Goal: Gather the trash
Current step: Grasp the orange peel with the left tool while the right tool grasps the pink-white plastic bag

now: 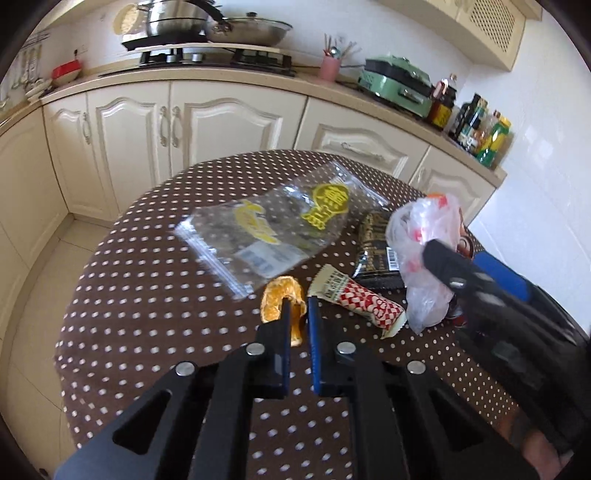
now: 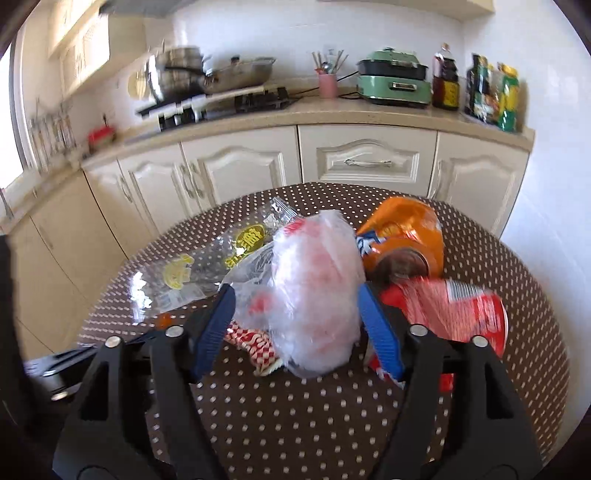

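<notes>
On the brown dotted tablecloth (image 1: 147,295) my left gripper (image 1: 297,308) is shut on a piece of orange peel (image 1: 275,301), which sits between its pads. My right gripper (image 2: 295,291) stands open around a crumpled white plastic bag (image 2: 314,288); its pads flank the bag without clearly pressing it. The left wrist view shows the same bag (image 1: 417,236) at the right. Other trash lies around: a clear zip bag with yellow print (image 1: 273,225), a red-and-white checked wrapper (image 1: 362,299), a black packet (image 1: 376,247), a crushed orange can (image 2: 406,236) and a crushed red can (image 2: 461,310).
Cream cabinets (image 1: 207,125) and a counter run behind the table, with a stove and pots (image 1: 207,29), a pink utensil cup (image 1: 330,68), a green cooker (image 1: 399,81) and bottles (image 1: 484,133). Tiled floor (image 1: 48,266) shows left of the table.
</notes>
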